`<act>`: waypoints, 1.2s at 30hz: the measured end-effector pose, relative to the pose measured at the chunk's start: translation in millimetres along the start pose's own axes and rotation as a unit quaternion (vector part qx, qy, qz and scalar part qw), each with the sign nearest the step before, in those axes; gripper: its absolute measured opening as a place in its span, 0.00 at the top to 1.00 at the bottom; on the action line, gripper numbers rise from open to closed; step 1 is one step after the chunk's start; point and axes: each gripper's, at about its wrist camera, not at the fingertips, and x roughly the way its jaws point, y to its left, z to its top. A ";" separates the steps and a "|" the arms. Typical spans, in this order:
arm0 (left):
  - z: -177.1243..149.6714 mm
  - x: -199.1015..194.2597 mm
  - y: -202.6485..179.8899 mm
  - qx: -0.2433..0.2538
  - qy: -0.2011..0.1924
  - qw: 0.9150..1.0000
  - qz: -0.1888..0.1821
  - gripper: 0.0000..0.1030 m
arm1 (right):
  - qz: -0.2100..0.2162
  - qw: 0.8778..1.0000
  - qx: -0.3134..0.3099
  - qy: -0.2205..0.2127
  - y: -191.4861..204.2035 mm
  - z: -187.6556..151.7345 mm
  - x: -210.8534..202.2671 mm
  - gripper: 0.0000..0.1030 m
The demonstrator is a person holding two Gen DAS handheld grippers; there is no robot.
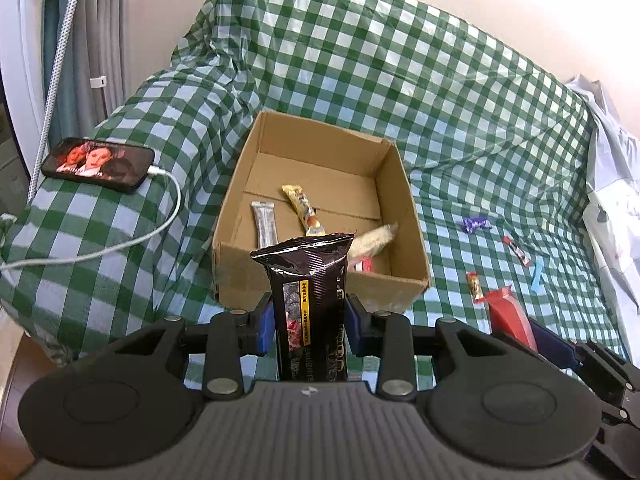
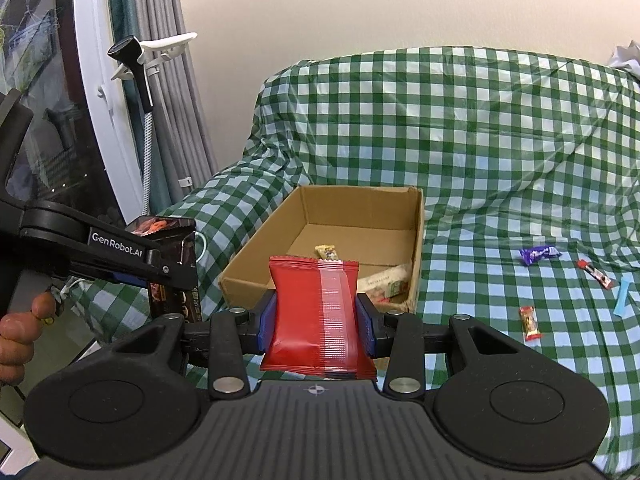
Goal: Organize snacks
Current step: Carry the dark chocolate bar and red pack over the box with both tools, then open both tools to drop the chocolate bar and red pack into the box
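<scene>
My left gripper (image 1: 309, 322) is shut on a black snack packet (image 1: 308, 300), held upright just in front of the open cardboard box (image 1: 240, 276). Inside the box lie a silver bar (image 1: 265, 224), a yellow bar (image 1: 302, 210) and a pale packet (image 1: 374, 240). My right gripper (image 2: 316, 320) is shut on a red snack packet (image 2: 312, 312), also held short of the cardboard box (image 2: 244, 276). The left gripper (image 2: 152, 268) with the black packet (image 2: 176, 264) shows at the left of the right wrist view. The red packet (image 1: 508, 316) shows at the right of the left wrist view.
Loose snacks lie on the green checked cloth (image 1: 460, 120) right of the box: a purple candy (image 2: 538, 255), a red-black stick (image 2: 596, 274), a blue stick (image 2: 622, 294) and a small red bar (image 2: 530, 323). A phone (image 1: 98, 164) on a white cable rests on the left armrest.
</scene>
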 end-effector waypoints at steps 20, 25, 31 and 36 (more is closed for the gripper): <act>91.8 105.2 -1.9 -0.001 -0.005 1.000 0.009 0.62 | -0.009 1.000 0.010 -0.001 -32.7 45.3 124.8 0.59; 105.5 140.6 -3.0 0.002 0.003 1.000 0.014 0.62 | -0.014 1.000 0.016 0.003 -42.0 51.0 157.4 0.59; 112.5 174.3 -2.4 0.007 0.017 1.000 0.021 0.62 | -0.018 1.000 0.023 0.010 -50.1 51.4 188.3 0.59; 114.0 196.3 -2.8 0.011 0.028 0.999 0.028 0.62 | -0.018 0.999 0.031 0.021 -55.0 47.7 208.2 0.58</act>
